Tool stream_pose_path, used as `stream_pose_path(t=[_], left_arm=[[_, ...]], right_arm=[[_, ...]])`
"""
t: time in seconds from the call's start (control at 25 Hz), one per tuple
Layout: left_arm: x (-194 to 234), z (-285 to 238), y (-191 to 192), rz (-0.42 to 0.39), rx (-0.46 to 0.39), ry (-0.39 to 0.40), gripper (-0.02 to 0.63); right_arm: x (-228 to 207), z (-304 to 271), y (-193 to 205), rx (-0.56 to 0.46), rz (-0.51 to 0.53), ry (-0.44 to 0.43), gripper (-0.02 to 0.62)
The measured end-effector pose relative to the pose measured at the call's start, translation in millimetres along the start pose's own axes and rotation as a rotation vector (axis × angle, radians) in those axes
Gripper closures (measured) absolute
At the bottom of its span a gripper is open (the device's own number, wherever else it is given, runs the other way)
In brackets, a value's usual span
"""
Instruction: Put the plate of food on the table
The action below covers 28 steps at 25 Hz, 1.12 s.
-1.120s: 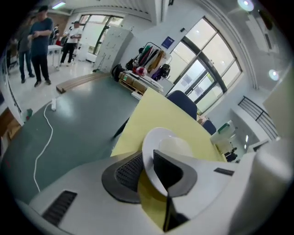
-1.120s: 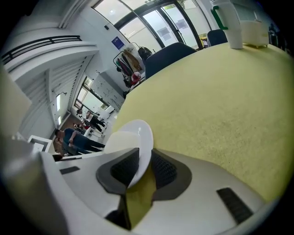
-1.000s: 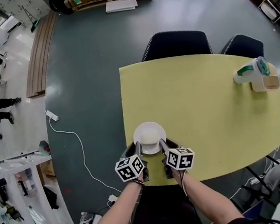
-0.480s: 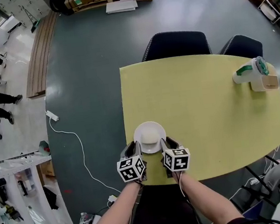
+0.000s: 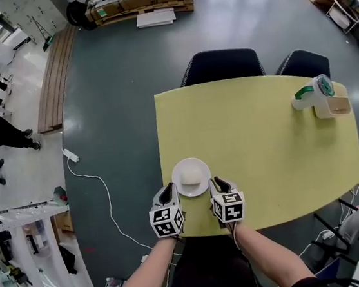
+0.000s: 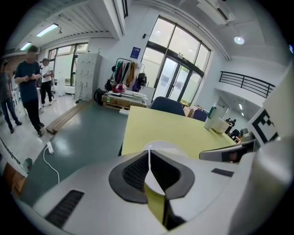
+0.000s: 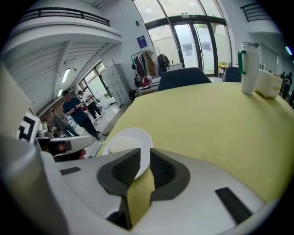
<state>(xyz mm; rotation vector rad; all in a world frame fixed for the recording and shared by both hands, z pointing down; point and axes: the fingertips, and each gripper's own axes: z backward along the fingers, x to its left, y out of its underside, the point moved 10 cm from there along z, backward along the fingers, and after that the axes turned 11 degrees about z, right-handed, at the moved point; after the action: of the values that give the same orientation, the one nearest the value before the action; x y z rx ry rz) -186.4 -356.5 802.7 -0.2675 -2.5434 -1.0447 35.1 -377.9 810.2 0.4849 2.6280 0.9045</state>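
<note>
Plate (image 5: 177, 173) sits flat on table (image 5: 263, 136), close to the near edge, directly in front of the person.

Two chairs (image 5: 220, 65) are tucked in at the far side. Mug (image 5: 308, 94) and box (image 5: 335, 106) stand at the far right corner, well apart from the plate.

Change over the last second: both tools overlapped the plate's sides; now they have drawn back to its rim, one each side. The plate itself has not shifted on the table. Reads as set down, weight on the table.

Left tool (image 5: 170, 189): jaws pinched to a slit with a white sliver of rim in it. By my reading it is clenched on the plate.

Right tool (image 5: 216, 182): jaws apart, yellow table showing through the gap, rim just at the mouth. Released.

Food (image 5: 190, 178): pale mound, centred on the plate, looks undisturbed.

Judgement: placing is all but done. Left still has to let go, then both tools can back straight off without nudging the rim toward the edge.
</note>
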Motion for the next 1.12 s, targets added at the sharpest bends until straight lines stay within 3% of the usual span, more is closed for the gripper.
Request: stream_pose_path(t=[0.56,1.12], left_arm=[[-45,80,-35,-0.041,-0.066,0.079,0.597],[-87,156,-82,-0.096,-0.155,0.158,0.597]], right_arm=[[30,92,-43,-0.133,0.199,-0.033,0.577],[50,180,-84,-0.241,0.245,-0.074,0.583]])
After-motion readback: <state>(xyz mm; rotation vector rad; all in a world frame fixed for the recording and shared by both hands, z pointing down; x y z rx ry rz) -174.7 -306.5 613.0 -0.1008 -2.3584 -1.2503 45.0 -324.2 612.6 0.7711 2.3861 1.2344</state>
